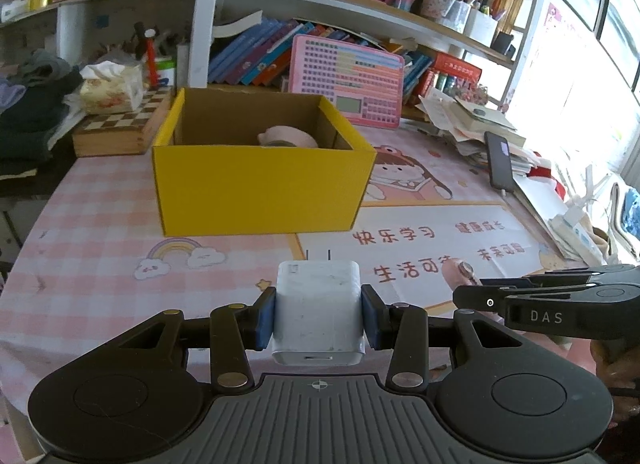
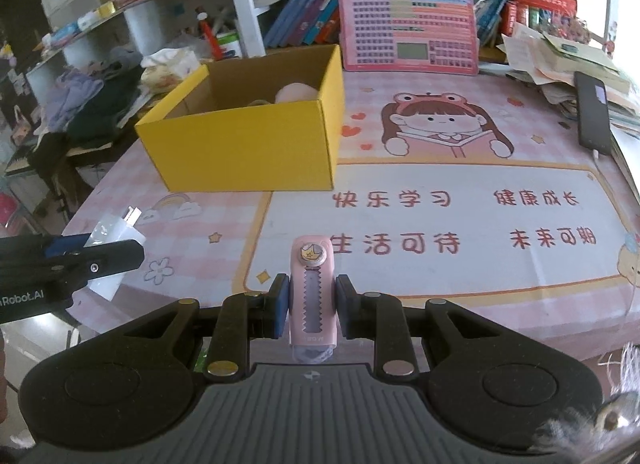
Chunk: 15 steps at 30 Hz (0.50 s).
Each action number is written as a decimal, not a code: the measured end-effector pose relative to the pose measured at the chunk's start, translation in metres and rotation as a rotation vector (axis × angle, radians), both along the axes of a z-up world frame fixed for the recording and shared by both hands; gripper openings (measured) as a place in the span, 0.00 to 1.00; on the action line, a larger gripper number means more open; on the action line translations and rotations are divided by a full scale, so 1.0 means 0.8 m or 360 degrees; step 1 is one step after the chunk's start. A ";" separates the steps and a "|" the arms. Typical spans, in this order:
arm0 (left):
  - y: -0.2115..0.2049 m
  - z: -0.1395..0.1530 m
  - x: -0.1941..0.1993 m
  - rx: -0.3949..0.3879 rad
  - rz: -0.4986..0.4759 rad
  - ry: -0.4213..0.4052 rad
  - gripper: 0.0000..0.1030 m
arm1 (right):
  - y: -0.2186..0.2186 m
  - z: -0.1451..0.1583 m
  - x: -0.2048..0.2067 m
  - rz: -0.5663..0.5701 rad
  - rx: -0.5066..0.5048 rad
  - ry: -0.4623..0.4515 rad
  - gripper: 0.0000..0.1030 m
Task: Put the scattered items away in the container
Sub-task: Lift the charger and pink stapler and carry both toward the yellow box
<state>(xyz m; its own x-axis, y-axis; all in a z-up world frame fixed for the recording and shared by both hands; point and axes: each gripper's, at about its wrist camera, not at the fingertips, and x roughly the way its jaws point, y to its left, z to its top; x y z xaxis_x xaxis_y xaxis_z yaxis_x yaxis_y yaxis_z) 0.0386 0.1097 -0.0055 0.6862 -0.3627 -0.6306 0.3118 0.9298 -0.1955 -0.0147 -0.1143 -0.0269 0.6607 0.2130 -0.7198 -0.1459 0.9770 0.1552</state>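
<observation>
My left gripper (image 1: 319,314) is shut on a white plug-in charger (image 1: 319,304), prongs pointing ahead, held above the mat in front of the yellow cardboard box (image 1: 260,188). My right gripper (image 2: 311,304) is shut on a pink slide eraser (image 2: 311,292) with a crown button. The yellow box (image 2: 248,148) lies ahead and to the left in the right wrist view. A pink rounded item (image 1: 288,136) lies inside the box. Each gripper shows at the edge of the other's view: the right gripper (image 1: 472,296) and the left gripper (image 2: 132,248) holding the charger (image 2: 116,232).
A pink cartoon desk mat (image 2: 440,184) covers the table. Behind the box stand a pink learning tablet (image 1: 352,80), books and a chessboard box (image 1: 120,124). A black phone (image 1: 500,160) and paper piles lie at the right. Clothes are heaped at the left.
</observation>
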 end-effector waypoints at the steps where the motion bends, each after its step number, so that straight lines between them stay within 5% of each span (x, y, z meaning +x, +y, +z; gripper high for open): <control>1: 0.002 0.000 -0.001 0.0001 0.0006 -0.0002 0.40 | 0.002 0.000 0.002 0.0006 0.0001 0.0006 0.22; 15: 0.050 0.005 -0.013 -0.0060 0.0162 -0.0053 0.40 | 0.055 0.005 0.020 0.0217 -0.0074 -0.0016 0.22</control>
<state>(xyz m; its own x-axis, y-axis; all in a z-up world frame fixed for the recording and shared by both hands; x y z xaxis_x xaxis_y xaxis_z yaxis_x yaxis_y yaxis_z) 0.0282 0.1494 -0.0018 0.7411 -0.3132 -0.5939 0.2232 0.9491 -0.2220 0.0011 -0.0702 -0.0230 0.6350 0.2681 -0.7245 -0.2791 0.9541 0.1084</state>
